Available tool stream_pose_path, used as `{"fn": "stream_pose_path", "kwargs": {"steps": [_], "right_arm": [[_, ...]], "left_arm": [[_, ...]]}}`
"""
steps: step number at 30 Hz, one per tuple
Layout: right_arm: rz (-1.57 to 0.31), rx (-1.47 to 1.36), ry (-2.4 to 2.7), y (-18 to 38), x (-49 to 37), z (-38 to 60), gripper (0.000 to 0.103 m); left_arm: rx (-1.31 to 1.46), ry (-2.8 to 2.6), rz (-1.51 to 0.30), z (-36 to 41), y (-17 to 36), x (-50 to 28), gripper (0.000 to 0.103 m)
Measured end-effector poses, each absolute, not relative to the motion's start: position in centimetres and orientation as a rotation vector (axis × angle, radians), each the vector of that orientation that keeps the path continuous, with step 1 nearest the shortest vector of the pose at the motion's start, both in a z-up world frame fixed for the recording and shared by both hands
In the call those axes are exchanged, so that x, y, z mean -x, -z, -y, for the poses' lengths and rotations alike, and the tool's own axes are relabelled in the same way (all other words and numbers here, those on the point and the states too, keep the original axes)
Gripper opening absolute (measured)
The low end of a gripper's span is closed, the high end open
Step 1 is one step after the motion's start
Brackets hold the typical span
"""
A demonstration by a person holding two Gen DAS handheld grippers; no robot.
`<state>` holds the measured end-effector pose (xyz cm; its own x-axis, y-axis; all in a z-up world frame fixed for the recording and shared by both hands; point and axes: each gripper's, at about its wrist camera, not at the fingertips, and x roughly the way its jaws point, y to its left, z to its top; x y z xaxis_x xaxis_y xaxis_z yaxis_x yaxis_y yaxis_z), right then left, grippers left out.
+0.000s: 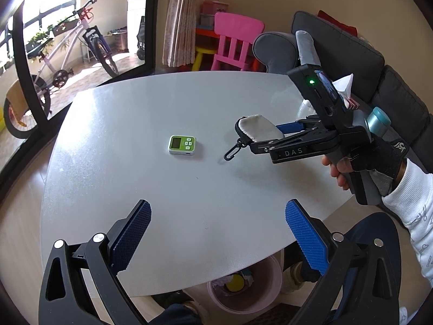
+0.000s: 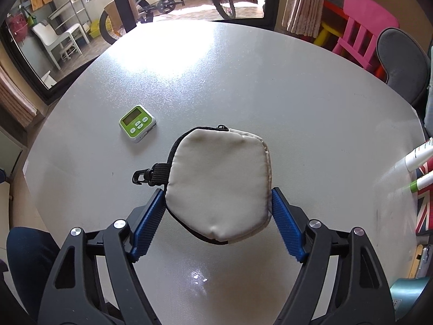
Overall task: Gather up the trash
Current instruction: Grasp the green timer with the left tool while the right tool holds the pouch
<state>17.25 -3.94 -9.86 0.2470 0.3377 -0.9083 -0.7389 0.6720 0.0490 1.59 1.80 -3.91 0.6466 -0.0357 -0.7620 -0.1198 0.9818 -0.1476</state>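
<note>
Pouch (image 2: 219, 187), cream with black zip edge and clip strap, is squeezed between the blue pads of the right gripper (image 2: 218, 216), lifted off the grey table (image 2: 270, 86); zip looks closed, contents hidden. Left gripper (image 1: 217, 233) hangs over the near table edge, jaws wide apart, nothing between them. Green timer (image 1: 181, 145) sits on the table, apart from the pouch. Pink bin (image 1: 243, 289) stands on the floor under the near edge, holding a yellow round thing and some scraps.
</note>
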Motion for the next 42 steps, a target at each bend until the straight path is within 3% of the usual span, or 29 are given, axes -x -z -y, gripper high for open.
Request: {"fn": "stream_pose_path", "kwargs": {"steps": [22, 42], "right_arm": [[-1.059, 0.397, -0.755, 7.6, -16.3, 6.9, 0.077], [-1.077, 0.401, -0.74, 8.1, -16.7, 7.8, 0.077]], "left_arm": [[0.185, -0.07, -0.963, -5.0, 6.4, -9.5, 0.096], [0.158, -0.121, -1.155, -7.3, 11.2, -16.9, 0.096]]}}
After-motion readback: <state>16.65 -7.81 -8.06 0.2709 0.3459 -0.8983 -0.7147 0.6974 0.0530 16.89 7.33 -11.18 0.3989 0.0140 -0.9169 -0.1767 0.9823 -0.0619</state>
